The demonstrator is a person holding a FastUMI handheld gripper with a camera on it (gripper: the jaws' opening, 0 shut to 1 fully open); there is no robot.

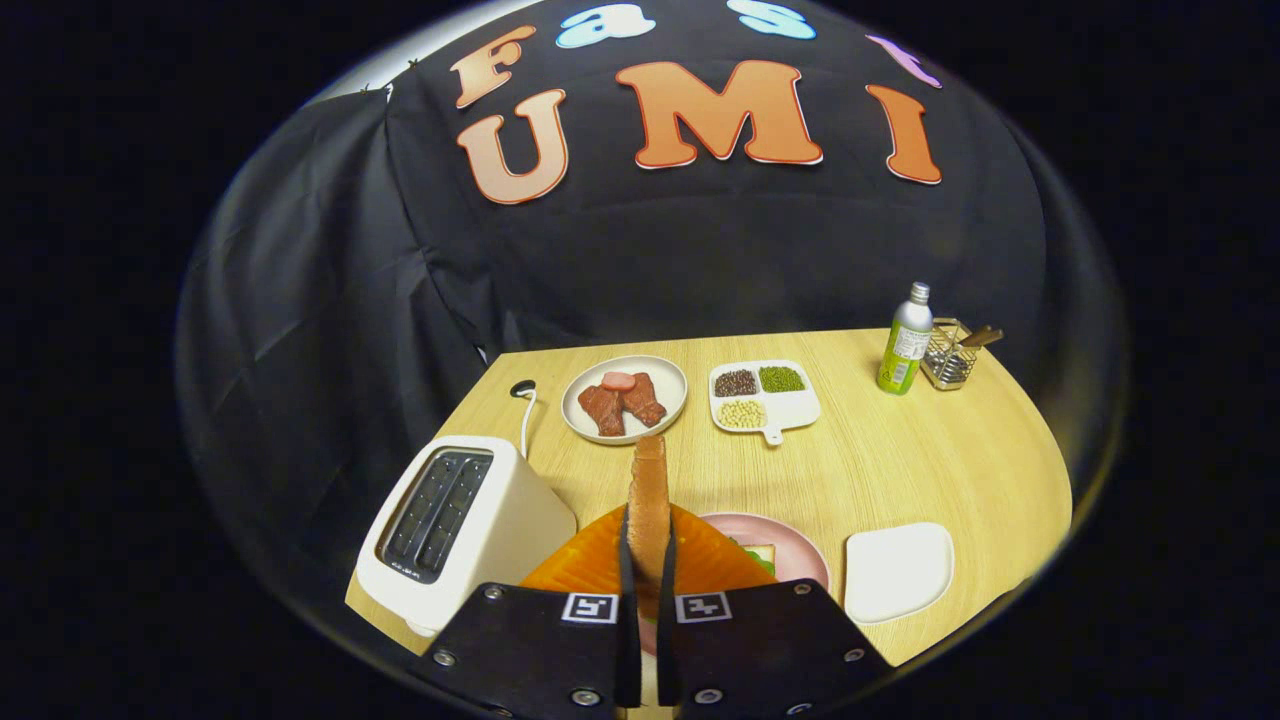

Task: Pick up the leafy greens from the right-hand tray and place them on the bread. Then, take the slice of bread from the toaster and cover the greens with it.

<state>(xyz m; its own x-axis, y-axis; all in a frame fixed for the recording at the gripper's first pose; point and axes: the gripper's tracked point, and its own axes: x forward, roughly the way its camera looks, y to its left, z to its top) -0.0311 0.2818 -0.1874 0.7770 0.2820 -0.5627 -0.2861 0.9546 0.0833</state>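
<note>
Golden-brown toast slice stands clamped edgewise between your gripper fingers; at two o'clock sits the pink round plate with greens. Tilt carelessly and it lands off-centre.

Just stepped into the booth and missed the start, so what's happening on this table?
A sandwich is being built. The hand-held gripper is shut on a slice of bread, held upright on edge between its fingers, beside the toaster. Just beyond lies the pink plate, where greens already sit on another bread slice. The held slice has not yet covered them.
</note>
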